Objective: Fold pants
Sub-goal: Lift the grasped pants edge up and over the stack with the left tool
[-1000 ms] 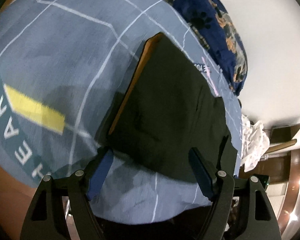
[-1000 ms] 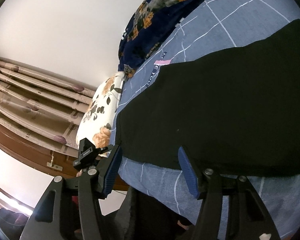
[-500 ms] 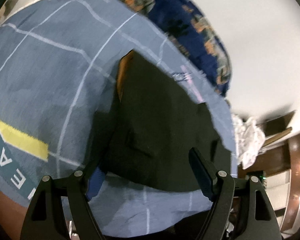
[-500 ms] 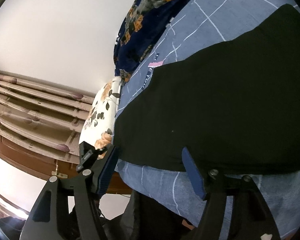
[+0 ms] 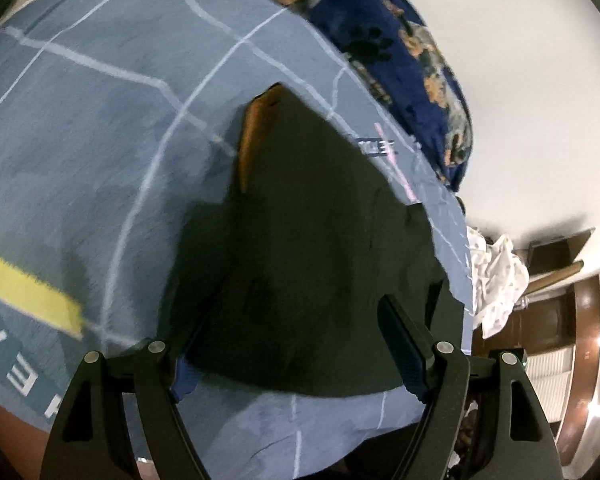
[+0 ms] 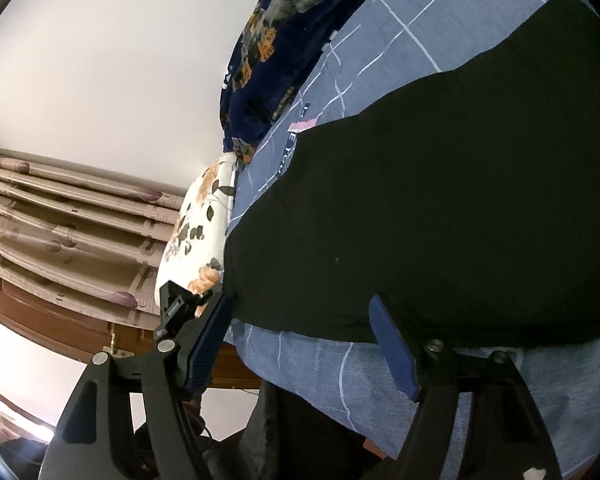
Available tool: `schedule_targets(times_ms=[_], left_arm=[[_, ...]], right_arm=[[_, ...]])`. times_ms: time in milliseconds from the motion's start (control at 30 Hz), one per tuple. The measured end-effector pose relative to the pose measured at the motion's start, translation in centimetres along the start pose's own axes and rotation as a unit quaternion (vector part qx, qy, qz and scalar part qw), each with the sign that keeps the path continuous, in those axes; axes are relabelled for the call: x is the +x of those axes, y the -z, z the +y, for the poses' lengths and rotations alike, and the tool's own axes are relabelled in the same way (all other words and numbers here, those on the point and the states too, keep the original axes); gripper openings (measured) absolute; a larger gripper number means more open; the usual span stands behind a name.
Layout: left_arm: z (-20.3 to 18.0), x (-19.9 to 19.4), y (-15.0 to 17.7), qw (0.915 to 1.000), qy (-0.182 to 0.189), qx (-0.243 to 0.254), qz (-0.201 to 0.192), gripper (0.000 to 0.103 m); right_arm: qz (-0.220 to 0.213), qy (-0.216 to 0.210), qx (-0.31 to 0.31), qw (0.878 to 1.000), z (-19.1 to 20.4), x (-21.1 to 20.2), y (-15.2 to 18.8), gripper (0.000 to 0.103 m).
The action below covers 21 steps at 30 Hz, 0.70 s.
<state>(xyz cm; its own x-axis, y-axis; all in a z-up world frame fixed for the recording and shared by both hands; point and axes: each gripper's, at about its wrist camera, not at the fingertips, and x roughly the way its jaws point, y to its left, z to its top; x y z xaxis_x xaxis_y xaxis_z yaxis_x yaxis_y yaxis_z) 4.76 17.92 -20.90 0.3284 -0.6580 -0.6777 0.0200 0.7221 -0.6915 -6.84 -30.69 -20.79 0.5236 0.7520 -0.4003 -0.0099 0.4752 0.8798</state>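
Our left gripper (image 5: 296,344) and right gripper (image 6: 300,340) have jaws apart, the right's just widening, holding nothing, and the black pants (image 6: 440,208) ahead on the bed (image 5: 100,140) look partly folded, needing more.

Black pants (image 5: 316,248): matt woven cloth. Blue bedsheet (image 5: 100,128): soft, faintly napped cotton-like cloth. Navy blanket (image 6: 276,52): plush fleece. Claw fingers (image 6: 392,344): matt black plastic, ribbed blue pads, shiny metal pins. Door (image 6: 40,320): glossy varnished wood.
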Motion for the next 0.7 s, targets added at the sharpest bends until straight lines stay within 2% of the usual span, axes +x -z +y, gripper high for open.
schedule_targets(times_ms=[67,167,233,300,367,433,600,700], left_arm=[[-0.5,-0.1,0.1,0.9997,0.004,0.023,-0.008,0.079],[0.3,0.7,0.3,0.9995,-0.019,0.027,-0.004,0.08],[0.8,0.3,0.4,0.9997,0.002,0.015,-0.021,0.08],[0.8,0.3,0.3,0.9997,0.005,0.01,-0.021,0.08],[0.3,0.4,0.4,0.9991,-0.018,0.023,-0.029,0.072],[-0.3,1.0,0.3,0.9972,-0.057,0.038,-0.029,0.059],[0.1,1.0,0.0,0.9978,-0.054,0.028,-0.027,0.059],[0.1,1.3,-0.2,0.9987,-0.038,0.02,-0.028,0.075]], right_arm=[[0.0,0.001,-0.003,1.0,0.1,0.0,0.1,0.07],[-0.001,0.001,0.0,1.0,0.0,-0.1,0.0,0.071],[0.0,0.001,0.004,1.0,-0.2,0.0,0.0,0.071],[0.001,0.002,0.007,1.0,-0.4,0.0,0.0,0.071],[0.004,0.003,0.008,1.0,-0.5,0.0,-0.1,0.071],[0.007,0.004,0.006,1.0,-0.4,0.2,-0.1,0.071],[0.008,0.006,0.001,1.0,-0.2,0.3,-0.2,0.071],[0.008,0.006,0.005,1.0,-0.2,0.3,-0.3,0.071]])
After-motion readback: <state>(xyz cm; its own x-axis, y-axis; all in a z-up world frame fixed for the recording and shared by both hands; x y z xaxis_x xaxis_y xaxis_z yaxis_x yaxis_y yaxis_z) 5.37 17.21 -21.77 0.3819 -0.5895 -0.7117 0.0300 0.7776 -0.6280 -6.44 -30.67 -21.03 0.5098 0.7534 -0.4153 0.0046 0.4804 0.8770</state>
